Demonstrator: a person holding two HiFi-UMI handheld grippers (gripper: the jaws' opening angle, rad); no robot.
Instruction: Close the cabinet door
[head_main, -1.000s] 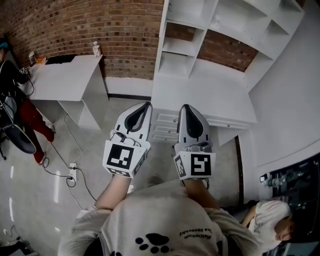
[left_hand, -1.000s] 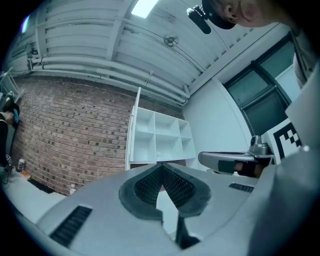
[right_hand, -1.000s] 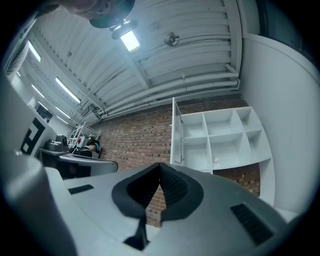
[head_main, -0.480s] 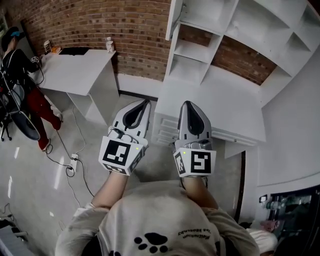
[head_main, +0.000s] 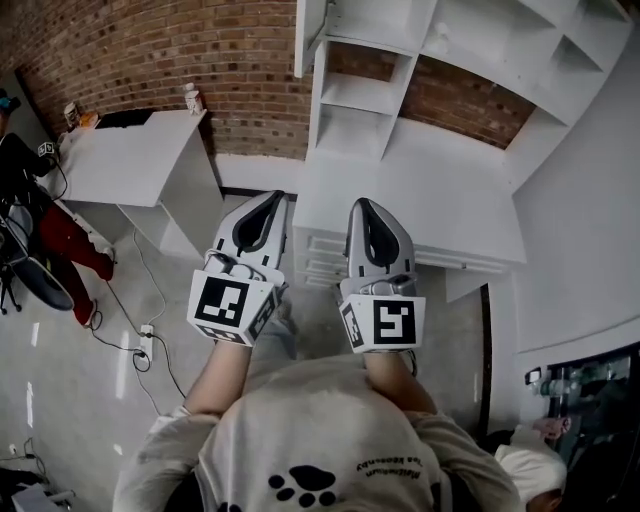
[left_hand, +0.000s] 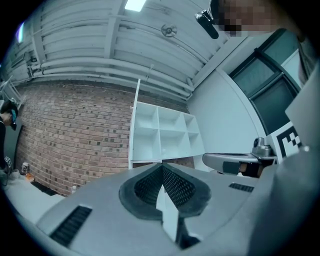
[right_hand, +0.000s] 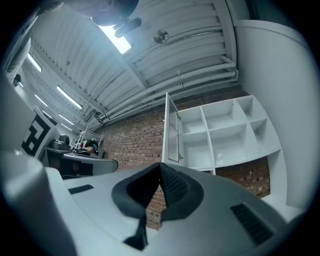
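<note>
Above the white desk (head_main: 400, 190), on the left edge of the shelf unit (head_main: 360, 110), the cabinet door (head_main: 308, 35) stands swung out toward the person, its long axis upright. Both grippers are held low in front of the desk, well short of the door and below it. The left gripper (head_main: 272, 200) has its jaws pressed together on nothing, and so does the right gripper (head_main: 360, 208). The door lies ahead and upward, roughly between the two. The right gripper view shows its inner face (right_hand: 172, 132), the left its edge (left_hand: 135, 125). The left looks better placed to push its outer face shut.
</note>
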